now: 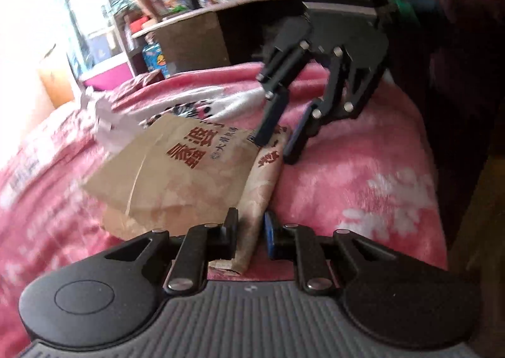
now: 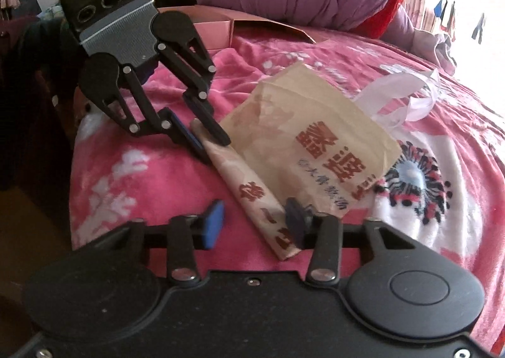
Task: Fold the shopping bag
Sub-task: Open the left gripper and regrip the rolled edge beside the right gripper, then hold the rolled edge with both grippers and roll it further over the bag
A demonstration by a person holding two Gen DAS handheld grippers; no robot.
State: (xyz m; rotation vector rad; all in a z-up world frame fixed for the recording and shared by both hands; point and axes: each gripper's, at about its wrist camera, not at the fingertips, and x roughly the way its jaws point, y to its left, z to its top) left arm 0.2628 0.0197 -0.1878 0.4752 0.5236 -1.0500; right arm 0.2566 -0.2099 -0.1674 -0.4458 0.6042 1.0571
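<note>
so the beige shopping bag is lying on the pink bed blanket, left gripper jaws clenched on its folded edge, right gripper jaws released, loosely straddling that same edge

Shopping bag on blanket

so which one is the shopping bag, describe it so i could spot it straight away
Find the pink floral blanket covering the bed. Lying on it between the two black grippers is the shopping bag, flat and tan. It alone carries large red printed characters and white handles at one end, and one long edge is folded up into a narrow strip.
</note>
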